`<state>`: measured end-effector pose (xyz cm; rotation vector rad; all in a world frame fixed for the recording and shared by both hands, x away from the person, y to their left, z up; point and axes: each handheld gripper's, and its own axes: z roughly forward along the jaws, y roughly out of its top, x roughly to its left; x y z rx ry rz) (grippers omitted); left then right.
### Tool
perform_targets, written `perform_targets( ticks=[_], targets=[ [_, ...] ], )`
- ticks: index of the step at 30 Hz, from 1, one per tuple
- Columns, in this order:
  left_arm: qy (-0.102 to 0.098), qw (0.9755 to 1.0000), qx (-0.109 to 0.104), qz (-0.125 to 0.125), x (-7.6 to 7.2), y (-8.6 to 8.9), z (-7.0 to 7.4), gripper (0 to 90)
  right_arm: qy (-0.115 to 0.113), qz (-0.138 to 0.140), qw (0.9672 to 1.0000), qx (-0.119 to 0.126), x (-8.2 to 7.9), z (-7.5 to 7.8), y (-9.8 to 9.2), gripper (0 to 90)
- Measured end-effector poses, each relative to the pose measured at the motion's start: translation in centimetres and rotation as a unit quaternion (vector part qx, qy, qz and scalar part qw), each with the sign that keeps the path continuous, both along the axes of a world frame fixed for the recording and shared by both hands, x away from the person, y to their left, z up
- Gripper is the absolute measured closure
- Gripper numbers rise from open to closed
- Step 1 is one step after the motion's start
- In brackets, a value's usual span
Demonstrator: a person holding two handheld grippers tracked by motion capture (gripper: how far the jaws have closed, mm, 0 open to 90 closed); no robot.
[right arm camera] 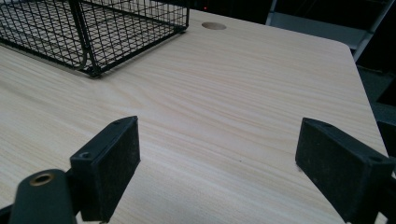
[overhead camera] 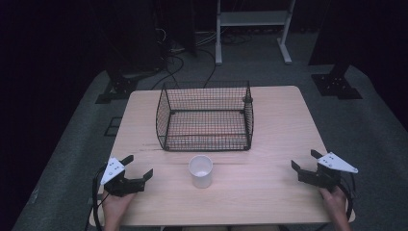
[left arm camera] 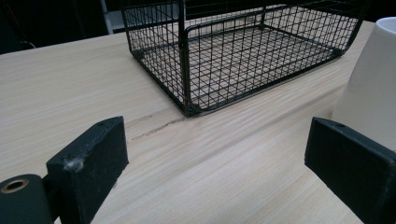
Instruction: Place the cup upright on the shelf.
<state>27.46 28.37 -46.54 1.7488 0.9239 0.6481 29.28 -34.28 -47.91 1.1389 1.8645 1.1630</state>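
The white cup [overhead camera: 200, 171] stands upright on the wooden table [overhead camera: 279, 125], just in front of the wire basket [overhead camera: 205, 117] and apart from it, near the middle of the table's near half; it looks like a light, thin-walled paper or plastic cup, empty so far as its mouth shows, so it will likely tip or crush under a hard squeeze and slide if nudged; a gentle pinch across the upper wall below the rim, or one jaw inside the mouth and one outside, seems the safest hold. The left gripper [overhead camera: 138, 168] rests well to the left of the cup, jaws spread wide with nothing between them; in the left gripper view the cup [left arm camera: 373, 79] rises just beyond its right jaw; the right gripper [overhead camera: 304, 161] sits well to the right of the cup, jaws likewise wide and empty.
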Motion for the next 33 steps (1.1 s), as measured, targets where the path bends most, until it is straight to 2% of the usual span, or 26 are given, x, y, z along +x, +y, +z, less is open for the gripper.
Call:
perform_targets(
  ticks=[8,15,26,33],
  targets=[
    [0.007,1.0000,0.002,-0.001,0.3,0.0,-0.2,2.7,0.000,0.000,1.0000,-0.002,0.0,0.0,0.0,13.1],
    [0.001,1.0000,0.000,-0.008,0.2,-0.4,0.1,2.7,0.001,-0.001,1.0000,-0.001,0.0,0.0,0.0,13.1],
    [-0.005,0.9993,0.015,-0.035,0.2,-2.3,0.5,2.3,0.001,-0.001,1.0000,-0.002,0.1,0.0,0.0,13.1],
    [-0.007,0.9986,0.014,-0.051,0.0,-2.9,1.0,2.3,0.001,-0.002,1.0000,-0.002,0.1,0.0,0.0,13.1]
  ],
)
